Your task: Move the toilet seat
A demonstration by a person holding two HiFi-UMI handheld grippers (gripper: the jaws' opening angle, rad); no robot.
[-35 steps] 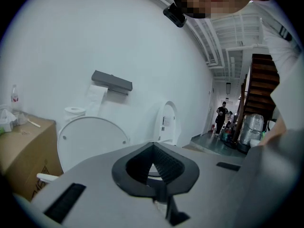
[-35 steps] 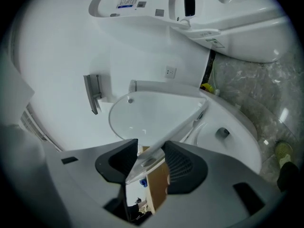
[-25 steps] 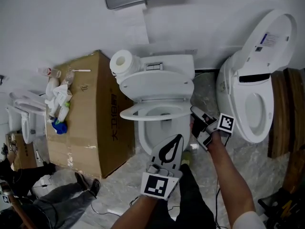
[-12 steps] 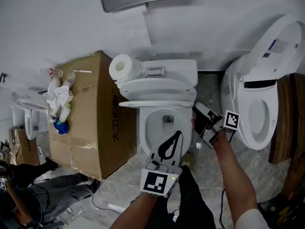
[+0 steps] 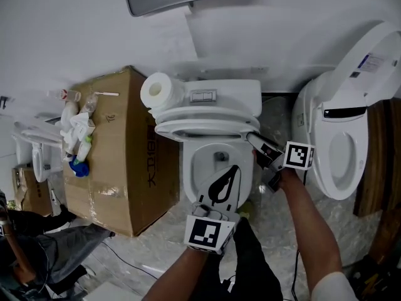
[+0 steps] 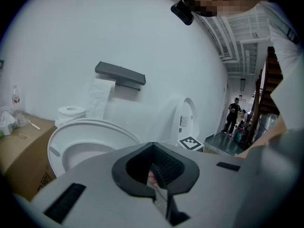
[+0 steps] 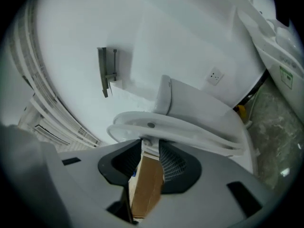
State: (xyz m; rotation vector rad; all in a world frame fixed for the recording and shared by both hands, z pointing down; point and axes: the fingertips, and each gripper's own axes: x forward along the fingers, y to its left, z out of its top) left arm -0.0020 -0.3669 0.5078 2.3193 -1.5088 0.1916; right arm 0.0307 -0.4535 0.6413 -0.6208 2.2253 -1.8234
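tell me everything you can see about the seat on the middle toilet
The white plastic toilet seat is a smooth, glossy oval ring. It is lifted off the open white toilet bowl and tilted steeply back toward the white cistern, lying close under the white lid. The right claw has the seat's right-hand rim between its jaws, which are closing on it. Nothing else can be seen touching it.
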